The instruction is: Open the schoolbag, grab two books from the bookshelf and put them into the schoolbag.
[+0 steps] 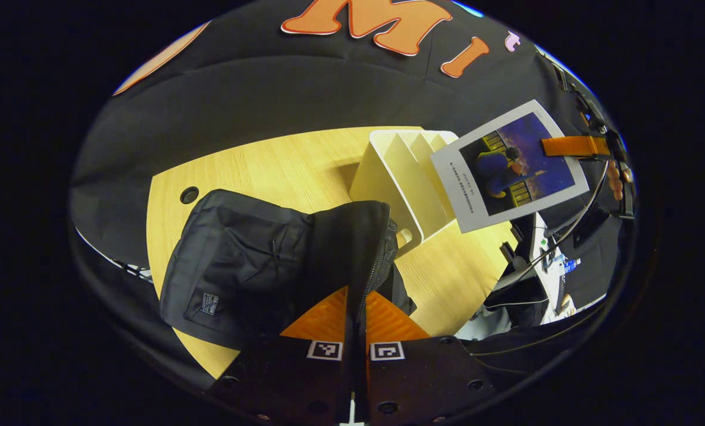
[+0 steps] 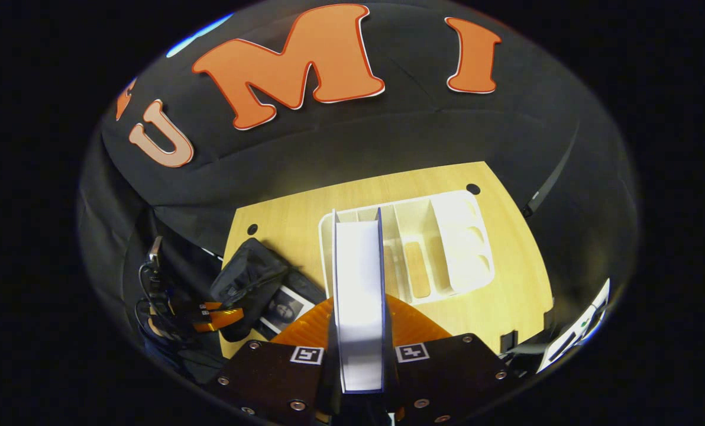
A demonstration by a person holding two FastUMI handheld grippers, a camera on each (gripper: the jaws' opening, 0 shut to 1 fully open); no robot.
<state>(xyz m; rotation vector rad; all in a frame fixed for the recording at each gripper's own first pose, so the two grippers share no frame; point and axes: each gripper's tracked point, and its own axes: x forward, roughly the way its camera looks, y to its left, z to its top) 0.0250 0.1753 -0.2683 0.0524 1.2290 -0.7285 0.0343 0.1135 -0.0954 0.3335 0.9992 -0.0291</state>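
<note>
The black schoolbag (image 1: pixel 240 260) lies on the wooden table (image 1: pixel 269 165). My left gripper (image 1: pixel 356 302) is shut on its zippered opening edge and holds it lifted. Behind it stands the white slotted bookshelf (image 1: pixel 388 177). Up at the right, a book with a blue picture cover (image 1: pixel 509 165) hangs in my right gripper (image 1: pixel 574 146). In the right gripper view, that book (image 2: pixel 358 260) sits edge-on between my right gripper (image 2: pixel 359 313) fingers, above the bookshelf (image 2: pixel 435 248). At lower left, the left gripper (image 2: pixel 219 316) holds the schoolbag (image 2: pixel 249 275) open, and another book (image 2: pixel 283 310) shows inside.
The table has round cable holes (image 1: pixel 189 194) near its far corners (image 2: pixel 473 189). Beyond the right table edge lie cables and devices (image 1: pixel 542 260). A hand (image 1: pixel 615 180) holds the right gripper. Bare tabletop (image 2: pixel 518 284) lies to the right of the bookshelf.
</note>
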